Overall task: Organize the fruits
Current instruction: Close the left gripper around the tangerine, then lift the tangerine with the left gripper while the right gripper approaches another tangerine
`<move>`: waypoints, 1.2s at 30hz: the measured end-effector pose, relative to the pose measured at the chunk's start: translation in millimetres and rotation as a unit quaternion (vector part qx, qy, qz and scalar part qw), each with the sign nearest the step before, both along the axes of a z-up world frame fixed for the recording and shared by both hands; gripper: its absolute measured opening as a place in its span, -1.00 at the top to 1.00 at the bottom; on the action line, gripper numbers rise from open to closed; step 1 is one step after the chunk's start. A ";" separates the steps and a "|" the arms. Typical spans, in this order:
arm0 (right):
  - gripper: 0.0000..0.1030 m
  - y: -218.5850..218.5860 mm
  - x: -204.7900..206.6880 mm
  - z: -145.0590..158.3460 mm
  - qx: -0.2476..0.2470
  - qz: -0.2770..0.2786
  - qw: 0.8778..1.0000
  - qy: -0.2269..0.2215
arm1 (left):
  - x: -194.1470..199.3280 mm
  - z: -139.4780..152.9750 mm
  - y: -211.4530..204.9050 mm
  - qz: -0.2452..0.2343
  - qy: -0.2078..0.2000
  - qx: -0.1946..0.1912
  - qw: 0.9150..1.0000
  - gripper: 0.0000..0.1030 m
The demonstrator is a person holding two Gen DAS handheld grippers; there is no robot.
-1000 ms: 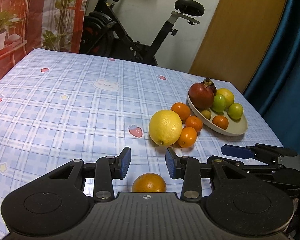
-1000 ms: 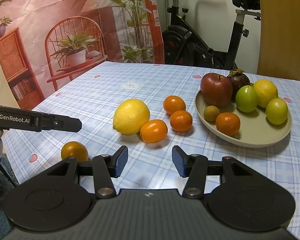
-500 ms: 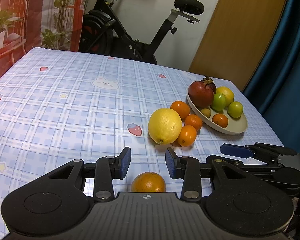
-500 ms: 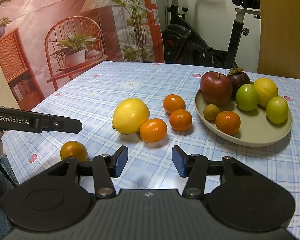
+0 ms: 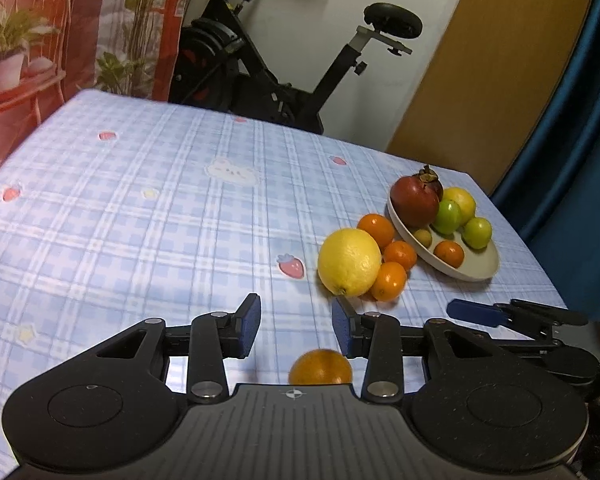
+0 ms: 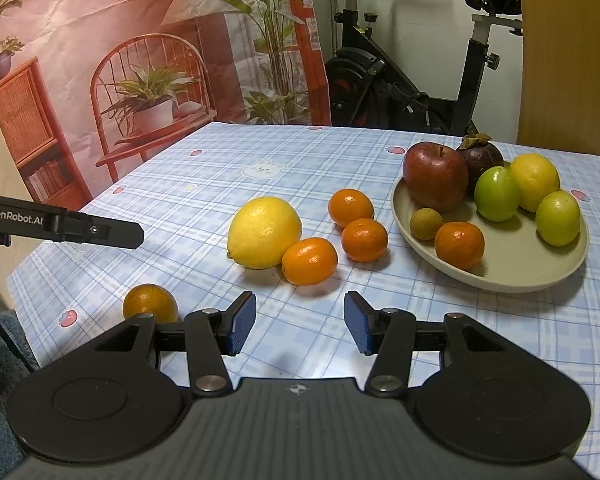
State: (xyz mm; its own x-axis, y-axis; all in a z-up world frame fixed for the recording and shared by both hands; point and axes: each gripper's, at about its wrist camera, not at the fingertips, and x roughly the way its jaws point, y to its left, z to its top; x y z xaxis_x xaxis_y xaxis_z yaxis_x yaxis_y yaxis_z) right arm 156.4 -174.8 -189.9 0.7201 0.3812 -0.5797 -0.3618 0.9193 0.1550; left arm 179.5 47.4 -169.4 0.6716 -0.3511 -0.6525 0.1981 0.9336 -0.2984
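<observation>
- The jaws of the left gripper (image 5: 296,326) stand apart and have just been opening a little more; nothing is pressed between the pads, and a loose orange (image 5: 320,368) lies on the cloth below the gap, nearer to the right pad
- The jaws of the right gripper (image 6: 299,322) are also released and hold nothing; only the checked tablecloth (image 6: 440,320) shows between them
- The loose orange is round, dull orange with a darker, brownish top; it sits alone near the table's front edge, well apart from the other fruits
- A big yellow lemon (image 6: 264,232) touches a glossy small orange (image 6: 309,261); two more small oranges (image 6: 364,239) lie between them and the plate
- The beige plate (image 6: 500,276) holds a red apple (image 6: 435,180), a dark mangosteen (image 6: 480,158), two green fruits, one yellow fruit, a small orange and a little brownish-green fruit
</observation>
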 end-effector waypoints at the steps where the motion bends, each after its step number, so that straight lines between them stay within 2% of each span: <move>1: -0.01 0.6 -0.5 0.0 -0.001 0.001 1.000 0.000 | -1.0 -1.2 -1.4 -0.003 0.003 -0.001 1.000 0.09; 6: -0.01 0.5 -0.9 0.3 0.000 0.000 1.000 0.000 | -5.4 -9.1 -14.5 -0.022 0.014 0.003 1.000 0.08; 10: -0.01 -1.3 -2.2 0.8 0.001 -0.003 1.000 0.000 | -8.7 -12.1 -20.6 -0.041 0.016 0.006 0.999 -0.01; 22: -0.01 -2.4 -1.9 -0.1 -0.001 -0.004 1.000 0.002 | -8.5 -27.8 -27.4 -0.047 0.045 0.022 0.998 -0.06; 29: -0.01 -2.8 -1.9 -0.2 0.000 -0.004 1.000 0.002 | -8.2 -32.2 -27.3 -0.044 0.049 0.025 0.998 0.00; 30: -0.01 -3.0 -2.0 -0.3 0.000 -0.004 1.000 0.002 | -8.6 -31.9 -27.3 -0.041 0.047 0.029 0.998 0.14; 36: -0.01 -4.8 -0.5 -0.9 0.000 -0.009 1.000 0.000 | -5.9 -31.8 -28.2 -0.040 0.041 0.029 0.998 0.14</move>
